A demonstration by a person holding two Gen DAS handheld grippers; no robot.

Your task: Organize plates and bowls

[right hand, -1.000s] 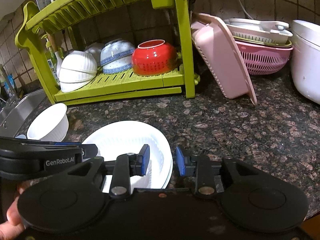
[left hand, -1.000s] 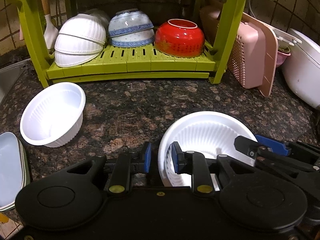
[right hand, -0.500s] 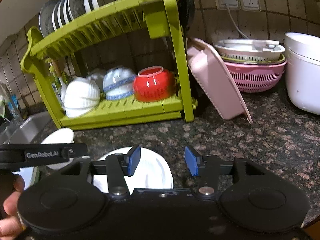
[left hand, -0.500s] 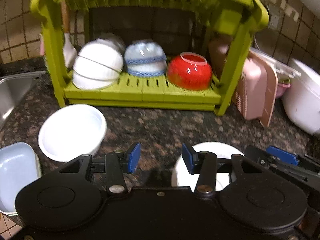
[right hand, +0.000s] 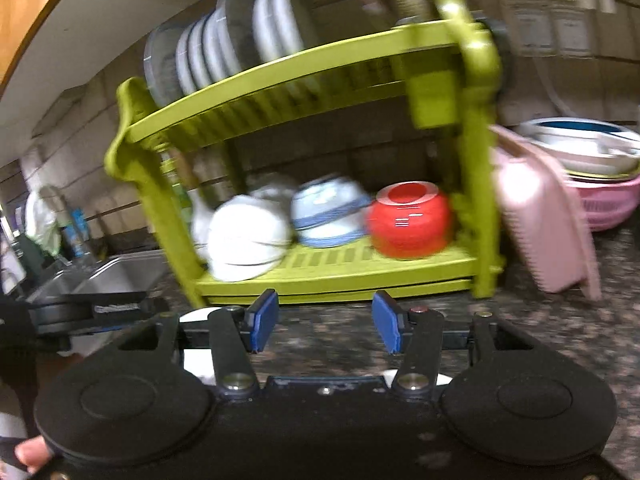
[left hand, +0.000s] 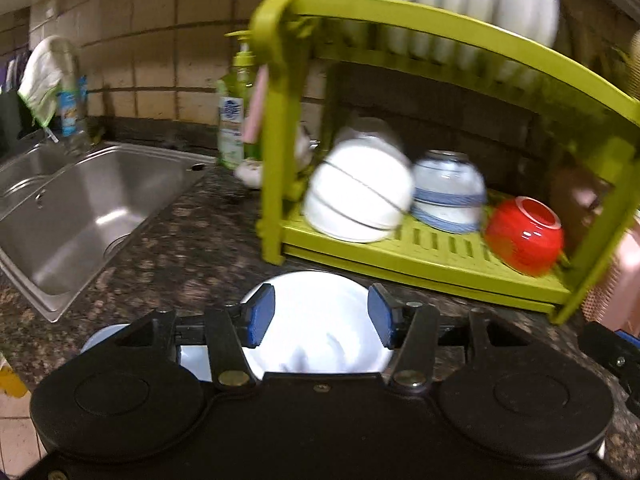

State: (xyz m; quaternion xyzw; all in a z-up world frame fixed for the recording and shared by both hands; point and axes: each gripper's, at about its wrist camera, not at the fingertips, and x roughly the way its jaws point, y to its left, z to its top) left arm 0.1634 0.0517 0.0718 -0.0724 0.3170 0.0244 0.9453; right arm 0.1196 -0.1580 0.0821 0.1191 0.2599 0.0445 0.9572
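From the left wrist camera, the left tongs (left hand: 318, 322) stand wide apart with nothing between the blue pads (left hand: 260, 320). They hang above a white bowl (left hand: 316, 320) that sits on the dark speckled counter (left hand: 180, 252), and no pad touches it. Just left of the bowl, partly hidden under the tool, lies a pale blue dish (left hand: 192, 356). Behind the bowl stands a green dish rack (left hand: 420, 248). On its lower shelf sit upturned white bowls (left hand: 356, 196), a blue-and-white bowl (left hand: 448, 192) and a red bowl (left hand: 524, 236), side by side. White plates (left hand: 460, 4) stand on edge in the upper tier. To the left is a steel sink (left hand: 80, 216), with a soap bottle (left hand: 232, 120) beside the rack's post. The picture is blurred.

From the right wrist camera, the right tongs (right hand: 326, 326) are likewise spread wide and empty, poised over bare counter (right hand: 328, 344) in front of the rack (right hand: 340, 276). The red bowl (right hand: 408, 220), the blue-and-white bowl (right hand: 328, 212) and the white bowls (right hand: 248, 240) fill the lower shelf, and plates (right hand: 224, 44) stand above. The other gripper (right hand: 92, 312) reaches in at the left edge. A pink tray (right hand: 544, 216) leans against the rack's right side, with a pink colander (right hand: 604, 200) behind it. A fingertip (right hand: 28, 452) shows at the lower left corner.
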